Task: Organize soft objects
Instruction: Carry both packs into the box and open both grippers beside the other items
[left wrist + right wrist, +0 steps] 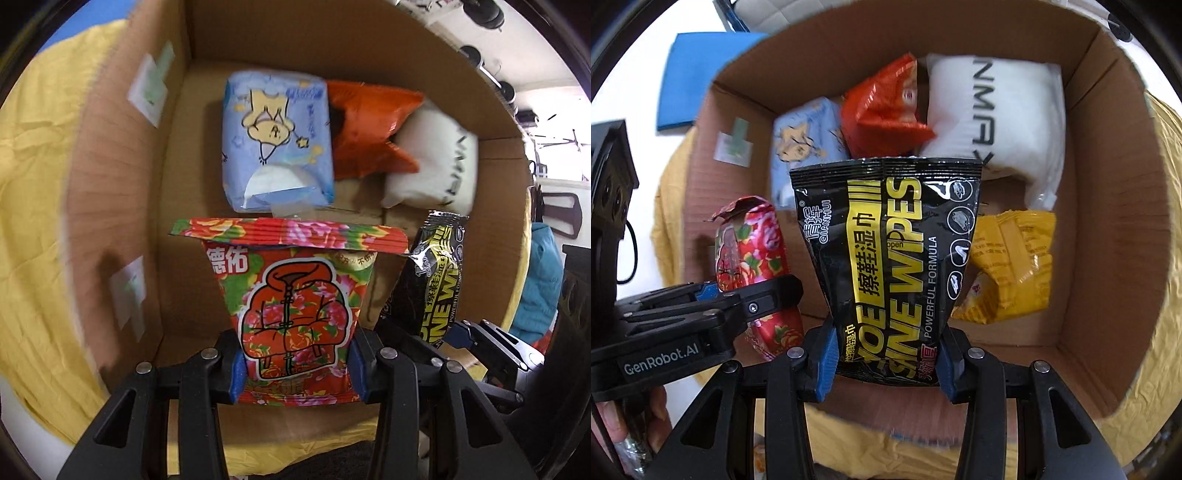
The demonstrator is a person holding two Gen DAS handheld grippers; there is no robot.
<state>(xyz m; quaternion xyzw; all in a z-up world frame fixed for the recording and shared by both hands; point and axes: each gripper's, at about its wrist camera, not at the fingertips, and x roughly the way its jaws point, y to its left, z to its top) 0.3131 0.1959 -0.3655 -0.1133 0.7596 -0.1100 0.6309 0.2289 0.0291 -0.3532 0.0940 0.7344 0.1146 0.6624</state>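
Jaws on both grippers are pinching packs from the sides. Left gripper (295, 365) has its blue pads (238, 373) pressed against the lower end of the red floral pack (291, 306), which sits upright between the fingers, sealed top edge pointing away from the camera, held over the near part of the cardboard box (122, 206). Right gripper (884, 363) clamps the lower end of the black shoe wipes pack (890, 254) the same way, pack upright between the blue pads (827, 363), top seal away from the camera, over the box interior. In the right wrist view the left gripper (713, 295) comes in from the left with the floral pack (753, 254) seen edge-on, just beside the black pack but apart from it. Beyond the jaws, on the box floor toward the far wall: light blue tissue pack (275, 144) at the left, orange pouch (369, 129) touching its right side, white pillow-like pack (432, 166) with dark lettering against the orange pouch, near the far right corner. Yellow pouch (1012, 262) lies on the floor by the right wall, nearer than the white pack. Box stands on a yellow cloth (40, 221). Blue sheet (701, 74) lies outside the box past its far left corner.
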